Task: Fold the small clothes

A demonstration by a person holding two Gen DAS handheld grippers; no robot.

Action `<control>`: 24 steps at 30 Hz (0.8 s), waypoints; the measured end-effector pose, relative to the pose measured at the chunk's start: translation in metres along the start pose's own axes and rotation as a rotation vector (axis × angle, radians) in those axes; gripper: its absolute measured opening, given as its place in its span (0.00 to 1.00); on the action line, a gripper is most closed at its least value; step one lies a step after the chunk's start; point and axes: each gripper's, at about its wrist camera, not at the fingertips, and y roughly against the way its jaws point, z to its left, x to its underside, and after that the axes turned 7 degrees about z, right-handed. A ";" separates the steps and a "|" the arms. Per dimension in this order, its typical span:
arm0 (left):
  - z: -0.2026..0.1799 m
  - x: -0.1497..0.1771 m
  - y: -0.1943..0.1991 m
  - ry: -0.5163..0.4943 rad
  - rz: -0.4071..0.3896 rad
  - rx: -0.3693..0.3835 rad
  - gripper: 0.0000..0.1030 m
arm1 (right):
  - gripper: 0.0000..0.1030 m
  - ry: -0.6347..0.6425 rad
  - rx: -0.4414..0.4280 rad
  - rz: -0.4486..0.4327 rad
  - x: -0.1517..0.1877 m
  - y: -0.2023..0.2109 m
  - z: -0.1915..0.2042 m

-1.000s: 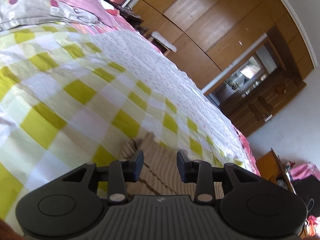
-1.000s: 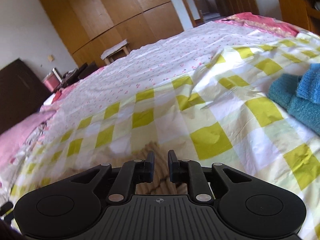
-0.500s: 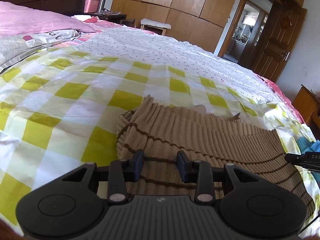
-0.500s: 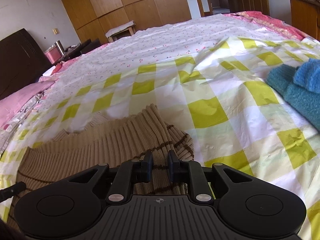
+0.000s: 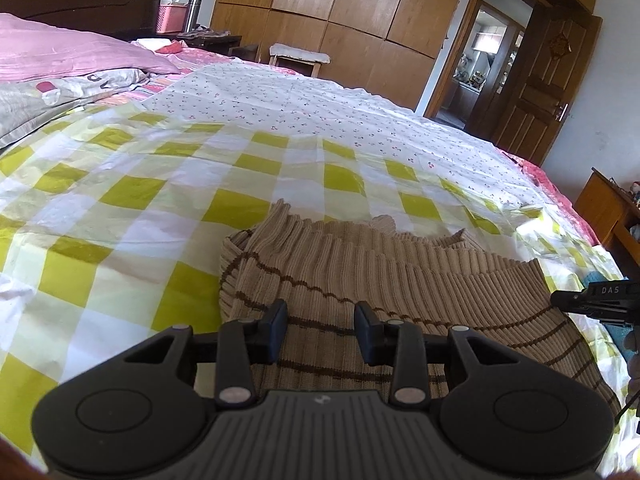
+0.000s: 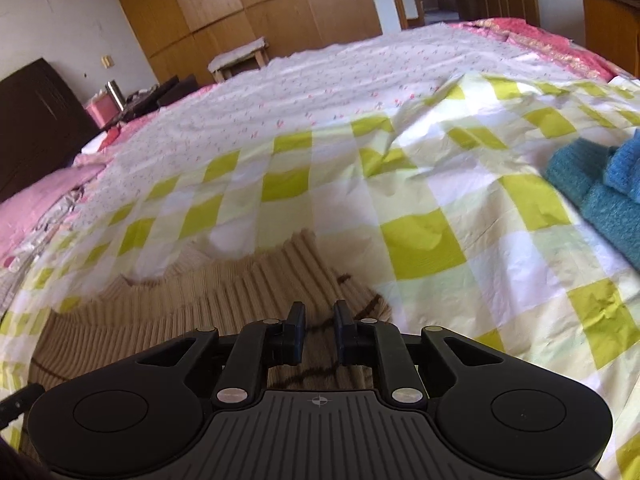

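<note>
The tan ribbed sweater (image 5: 384,280) lies spread on the bed (image 5: 120,184), seemingly still unfolded. The left gripper (image 5: 320,322) gapes partly over it; the right gripper (image 6: 318,326), narrow, has just been closing, grip uncertain.

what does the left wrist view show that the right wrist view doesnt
Only the left wrist view: an open doorway with a wooden door, a grey pillow, and the tip of the other hand-held gripper at the right edge.

Only the right wrist view: blue knitwear lying on the bed at the right.

Both: the beige ribbed sweater with brown stripes, the yellow checked sheet, the floral sheet, the wooden wardrobe and a stool in front of it.
</note>
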 end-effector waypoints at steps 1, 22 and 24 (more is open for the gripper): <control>0.001 0.000 0.000 0.002 -0.001 -0.001 0.40 | 0.11 0.003 0.006 -0.009 -0.001 0.002 -0.001; 0.001 0.002 -0.007 -0.015 0.009 -0.034 0.40 | 0.04 -0.048 0.023 0.013 -0.012 -0.015 -0.018; 0.000 0.003 -0.009 -0.026 0.015 -0.042 0.41 | 0.04 -0.024 0.052 0.032 -0.009 -0.022 -0.015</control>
